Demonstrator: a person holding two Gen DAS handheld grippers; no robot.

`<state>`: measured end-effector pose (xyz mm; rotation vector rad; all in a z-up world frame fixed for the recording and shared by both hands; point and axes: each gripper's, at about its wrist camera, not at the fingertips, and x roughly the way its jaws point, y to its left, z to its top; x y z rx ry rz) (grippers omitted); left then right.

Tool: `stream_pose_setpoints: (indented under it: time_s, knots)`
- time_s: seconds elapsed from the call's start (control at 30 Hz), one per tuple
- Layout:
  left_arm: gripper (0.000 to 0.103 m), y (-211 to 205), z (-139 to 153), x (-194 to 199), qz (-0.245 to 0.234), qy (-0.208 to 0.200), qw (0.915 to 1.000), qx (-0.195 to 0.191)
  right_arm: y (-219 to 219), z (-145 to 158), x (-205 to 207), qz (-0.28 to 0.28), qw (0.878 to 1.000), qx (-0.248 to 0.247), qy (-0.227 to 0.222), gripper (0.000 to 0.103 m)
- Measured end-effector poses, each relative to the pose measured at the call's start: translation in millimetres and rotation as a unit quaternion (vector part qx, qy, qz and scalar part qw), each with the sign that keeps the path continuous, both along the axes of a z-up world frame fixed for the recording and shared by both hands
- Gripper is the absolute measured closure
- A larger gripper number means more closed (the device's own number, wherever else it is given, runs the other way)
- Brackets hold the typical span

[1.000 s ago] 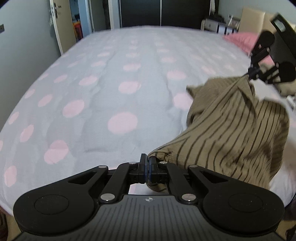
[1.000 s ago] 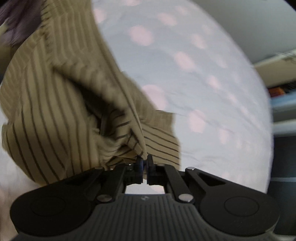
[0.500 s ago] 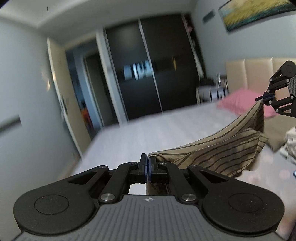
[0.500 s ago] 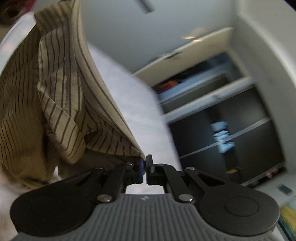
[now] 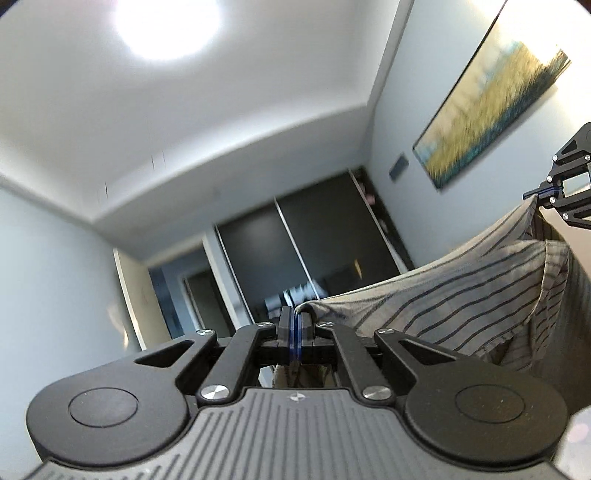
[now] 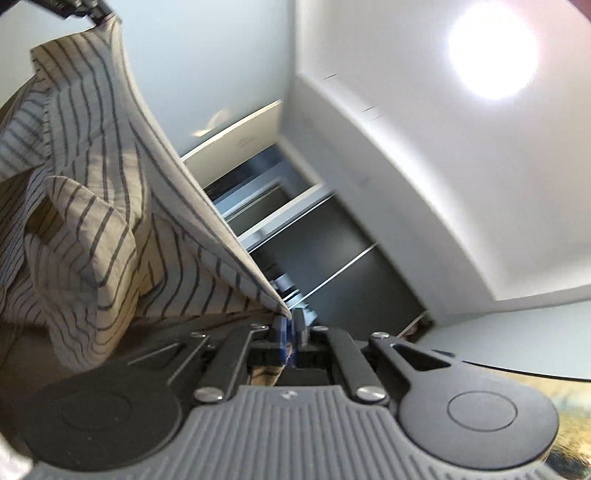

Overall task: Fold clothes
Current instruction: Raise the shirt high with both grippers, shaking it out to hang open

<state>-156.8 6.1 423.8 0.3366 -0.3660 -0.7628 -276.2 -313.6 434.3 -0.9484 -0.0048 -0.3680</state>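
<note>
Our left claw (image 5: 295, 325) is pinched tight on an edge of the striped shirt (image 5: 461, 295), its blue pads pressed together with the cloth caught between them. Our right claw (image 6: 290, 325) is likewise clamped on another edge of the same garment, a taut fold running straight into its closed tips. In the left wrist view we see that right claw at the far right edge, gripping a corner of the cloth up high; in the right wrist view the left claw shows as a dark shape at the top left corner, with the shirt hanging from it.

Between the two claws the shirt is stretched in the air, its upper edge drawn into a line and the rest sagging in loose folds, with a brown patch (image 6: 44, 218) showing on one fold.

A second ago both claws were low over the spotted bed cover, with the shirt bunched on the bed. Half a second ago we had it lifted, the bed and pink pillow still in view. Now the bed is gone from both views: the cameras look upward at the ceiling light (image 5: 166, 22), the dark sliding wardrobe (image 5: 314, 243), the open doorway (image 5: 184, 291) and the yellow painting (image 5: 491, 110) on the wall. Our grip on the cloth has not changed across these moments.
</note>
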Motion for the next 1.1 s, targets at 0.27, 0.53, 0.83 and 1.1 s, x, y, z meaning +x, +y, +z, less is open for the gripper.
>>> stream_pose_setpoints:
  time_s: [0.27, 0.53, 0.83, 1.1]
  knots:
    - [0.103, 0.0, 15.8, -17.2, 0.005, -0.052, 0.9985, -0.018, 7.8, 22.1, -53.3, 0.003, 0.998, -0.032, -0.053, 0.101]
    - [0.103, -28.7, 7.6, 14.0, 0.012, -0.027, 0.9994, 0.018, -12.0, 10.4, -44.8, 0.005, 0.999, -0.022, -0.030, 0.101]
    - [0.103, -138.2, -81.7, 131.6, 0.020, 0.075, 0.9848, 0.155, -84.1, -87.3, 76.6, -0.019, 0.994, 0.047, 0.099, 0.101]
    - [0.103, -244.5, -209.9, 265.9, 0.026, 0.199, 0.9513, 0.234, -150.7, -205.3, 228.4, -0.043, 0.967, 0.125, 0.220, 0.101]
